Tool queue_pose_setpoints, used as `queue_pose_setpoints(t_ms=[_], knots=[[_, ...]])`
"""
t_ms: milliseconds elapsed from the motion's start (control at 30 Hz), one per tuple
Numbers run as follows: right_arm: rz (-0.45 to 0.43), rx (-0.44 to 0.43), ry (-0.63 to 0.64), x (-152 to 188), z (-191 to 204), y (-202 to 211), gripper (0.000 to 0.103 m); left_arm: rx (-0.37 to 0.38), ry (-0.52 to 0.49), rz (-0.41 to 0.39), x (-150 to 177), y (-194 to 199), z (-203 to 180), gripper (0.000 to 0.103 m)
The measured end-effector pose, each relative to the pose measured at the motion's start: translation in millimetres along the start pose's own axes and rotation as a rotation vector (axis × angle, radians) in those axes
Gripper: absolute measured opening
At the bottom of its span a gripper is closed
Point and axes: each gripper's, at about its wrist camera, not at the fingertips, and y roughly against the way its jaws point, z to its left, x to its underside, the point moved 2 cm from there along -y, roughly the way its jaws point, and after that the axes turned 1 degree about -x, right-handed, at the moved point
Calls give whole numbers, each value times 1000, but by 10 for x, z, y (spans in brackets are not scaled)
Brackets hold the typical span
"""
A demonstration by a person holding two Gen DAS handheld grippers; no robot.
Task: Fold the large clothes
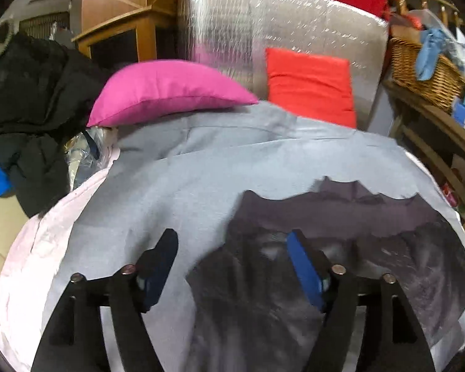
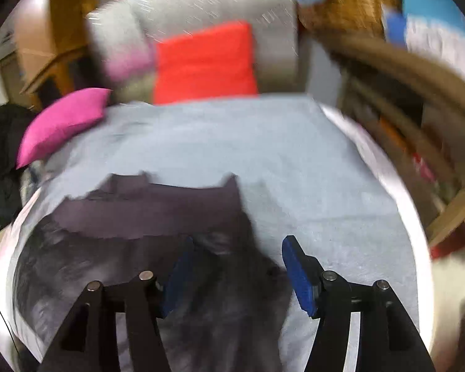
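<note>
Grey garment (image 1: 341, 248) on pale-blue sheet (image 1: 201, 186)

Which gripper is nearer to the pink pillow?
Left. The left gripper has the pink pillow just ahead, slightly left; the right gripper has it far off, left.

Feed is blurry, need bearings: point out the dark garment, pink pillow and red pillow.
dark garment (image 1: 341, 217), left wrist view, folded upper part.
pink pillow (image 1: 167, 93), left wrist view, middle.
red pillow (image 2: 204, 62), right wrist view, middle.
</note>
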Motion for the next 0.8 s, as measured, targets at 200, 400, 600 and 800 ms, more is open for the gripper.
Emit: queue_pose_setpoints(t_ms=[200,400,600,800], knots=[[-45,-4,116,497,570,87,67,-11,-66,-22,484,76,-459,77],[80,117,64,953,281,-410,67,-58,-65,107,927,-319,-469,78],[61,80,-21,1029,123,-514,69,-66,-70,88,964,-308,-454,80],[26,81,-66,856,142,-181,70,-73,-23,16,821,35,-488,80]])
